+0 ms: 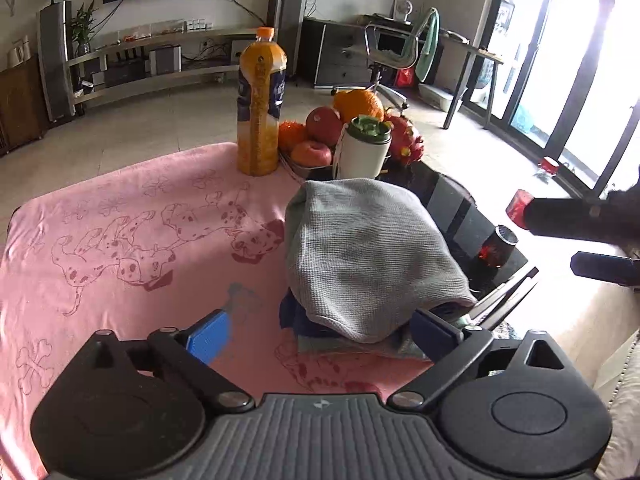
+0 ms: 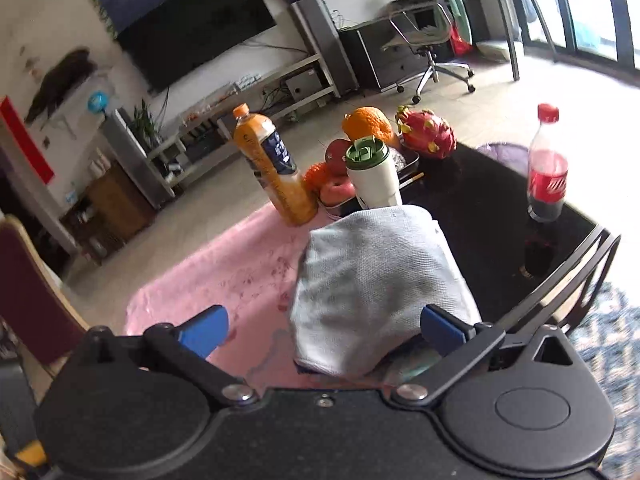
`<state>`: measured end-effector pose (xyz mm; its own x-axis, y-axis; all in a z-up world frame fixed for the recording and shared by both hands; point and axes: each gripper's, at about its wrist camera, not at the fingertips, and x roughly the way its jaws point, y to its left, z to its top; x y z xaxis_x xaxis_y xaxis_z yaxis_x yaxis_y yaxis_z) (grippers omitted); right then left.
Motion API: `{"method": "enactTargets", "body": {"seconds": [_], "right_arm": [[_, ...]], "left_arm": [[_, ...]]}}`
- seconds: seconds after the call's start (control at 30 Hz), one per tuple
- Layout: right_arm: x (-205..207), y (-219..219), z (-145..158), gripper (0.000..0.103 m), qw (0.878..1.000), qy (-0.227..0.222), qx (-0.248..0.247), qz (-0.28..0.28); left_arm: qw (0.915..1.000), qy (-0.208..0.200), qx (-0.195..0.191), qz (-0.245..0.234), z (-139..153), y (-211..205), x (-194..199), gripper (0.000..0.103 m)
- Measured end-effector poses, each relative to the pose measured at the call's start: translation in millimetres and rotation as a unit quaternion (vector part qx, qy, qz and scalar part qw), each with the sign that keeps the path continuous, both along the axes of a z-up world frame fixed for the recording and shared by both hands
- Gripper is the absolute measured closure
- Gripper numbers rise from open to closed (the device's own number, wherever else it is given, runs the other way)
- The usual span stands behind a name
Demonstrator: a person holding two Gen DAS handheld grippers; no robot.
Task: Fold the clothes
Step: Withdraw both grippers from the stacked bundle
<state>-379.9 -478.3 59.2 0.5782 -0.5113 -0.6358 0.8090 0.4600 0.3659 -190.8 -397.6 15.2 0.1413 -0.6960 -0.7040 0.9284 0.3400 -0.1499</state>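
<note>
A folded grey waffle-knit garment lies on top of a small stack of folded clothes, with dark blue cloth showing under it, on a pink dog-print cloth. My left gripper is open just in front of the stack, touching nothing. The grey garment also shows in the right wrist view. My right gripper is open, its fingers wide on either side of the stack's near end. The right gripper's dark body shows at the right edge of the left wrist view.
An orange juice bottle, a white cup with a green lid and a fruit tray stand just behind the stack. A cola bottle stands on the black glass table. The table's metal edge is to the right.
</note>
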Motion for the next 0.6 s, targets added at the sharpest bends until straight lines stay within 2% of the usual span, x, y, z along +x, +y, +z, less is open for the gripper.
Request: {"method": "enactTargets", "body": {"seconds": [0.13,0.23,0.37,0.5,0.6], "right_arm": [[-3,14,16,0.0,0.997,0.063,-0.03,-0.01],[-10,19,20,0.0,0.995,0.089,-0.039,-0.015],[-15,22,11,0.0,0.992,0.123,-0.032,-0.004],[-17,22,-4,0.0,0.989,0.145,-0.014,0.003],[-17,21,-15,0.0,0.987,0.162,-0.001,0.009]], "left_arm": [[0.9998,0.017,-0.005,-0.004,9,13,-7,0.001],[0.9998,0.013,-0.003,-0.013,10,19,-16,0.001],[0.9996,0.005,0.005,-0.027,6,24,-30,0.001],[0.9989,0.032,0.025,-0.023,-7,22,-34,0.001],[0.9985,0.032,0.036,-0.027,-14,21,-39,0.001]]}}
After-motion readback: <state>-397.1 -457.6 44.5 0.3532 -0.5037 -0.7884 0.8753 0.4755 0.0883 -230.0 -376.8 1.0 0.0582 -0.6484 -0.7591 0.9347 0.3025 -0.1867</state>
